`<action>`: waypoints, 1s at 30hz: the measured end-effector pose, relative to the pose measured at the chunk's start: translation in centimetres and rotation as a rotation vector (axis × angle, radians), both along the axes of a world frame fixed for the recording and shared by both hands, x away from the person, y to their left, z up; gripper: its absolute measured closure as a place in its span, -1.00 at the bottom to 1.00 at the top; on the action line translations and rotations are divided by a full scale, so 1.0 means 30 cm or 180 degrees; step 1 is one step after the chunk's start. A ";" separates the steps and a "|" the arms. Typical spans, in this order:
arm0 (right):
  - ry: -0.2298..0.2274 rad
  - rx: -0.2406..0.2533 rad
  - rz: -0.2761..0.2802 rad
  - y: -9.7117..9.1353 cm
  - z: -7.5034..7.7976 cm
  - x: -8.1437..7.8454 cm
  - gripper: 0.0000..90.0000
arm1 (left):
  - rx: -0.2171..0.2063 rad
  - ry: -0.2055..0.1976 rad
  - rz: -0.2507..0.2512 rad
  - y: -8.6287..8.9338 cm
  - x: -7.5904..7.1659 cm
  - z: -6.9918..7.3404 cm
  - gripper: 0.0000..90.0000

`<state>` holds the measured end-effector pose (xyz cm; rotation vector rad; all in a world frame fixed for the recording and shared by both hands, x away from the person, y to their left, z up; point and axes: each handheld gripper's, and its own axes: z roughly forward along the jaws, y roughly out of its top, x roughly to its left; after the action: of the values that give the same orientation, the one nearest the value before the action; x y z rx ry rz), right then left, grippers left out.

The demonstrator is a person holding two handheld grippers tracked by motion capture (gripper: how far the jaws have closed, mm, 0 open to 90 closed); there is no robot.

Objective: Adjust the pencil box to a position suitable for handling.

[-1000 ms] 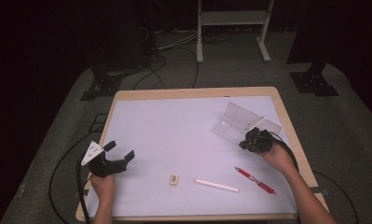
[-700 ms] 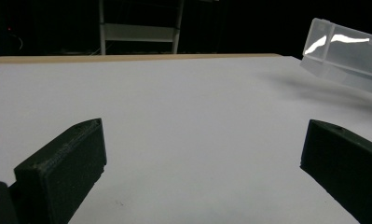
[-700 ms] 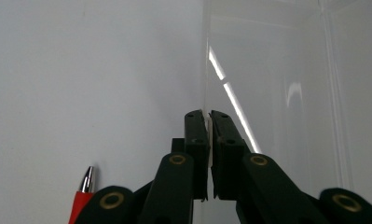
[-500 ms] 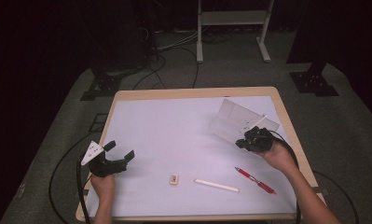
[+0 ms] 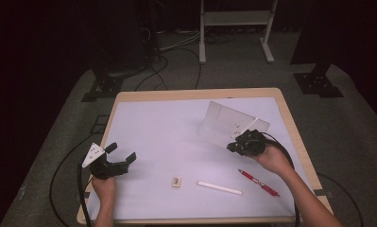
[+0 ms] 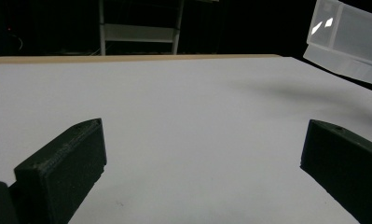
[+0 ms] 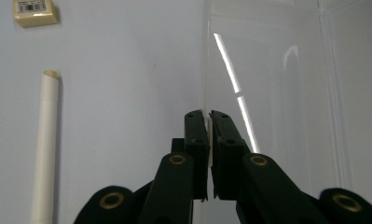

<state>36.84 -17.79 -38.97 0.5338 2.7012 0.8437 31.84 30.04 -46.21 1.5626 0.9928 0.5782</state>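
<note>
Progress looked early: my right gripper (image 5: 239, 142) pinched the clear box's (image 5: 228, 122) wall, tilting it up; eraser (image 5: 176, 181), white stick (image 5: 219, 187), seemingly red pen (image 5: 258, 182) lay unpacked; left gripper (image 5: 122, 155) gaped empty.

The right gripper (image 5: 236, 142) holds a clear plastic box (image 5: 228, 122) tilted above the table (image 5: 186, 94).
</note>
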 end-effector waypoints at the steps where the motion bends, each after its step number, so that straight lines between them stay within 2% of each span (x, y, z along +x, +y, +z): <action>1: 0.0006 0.0007 0.0020 0.007 0.000 -0.001 0.91 | 0.0000 0.0000 -0.0001 0.000 0.000 0.000 -1.00; 16: 0.0064 -0.0038 0.0284 0.102 -0.029 -0.001 0.90 | -0.0011 -0.0002 -0.0004 0.001 0.000 0.000 -1.00; 30: 0.0142 -0.0080 0.0430 0.168 -0.057 -0.001 0.90 | -0.0020 -0.0003 -0.0005 0.001 0.000 0.000 -1.00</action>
<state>36.82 -12.74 -40.66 0.3724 2.8108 0.8395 31.85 30.08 -46.21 1.5575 0.9917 0.5740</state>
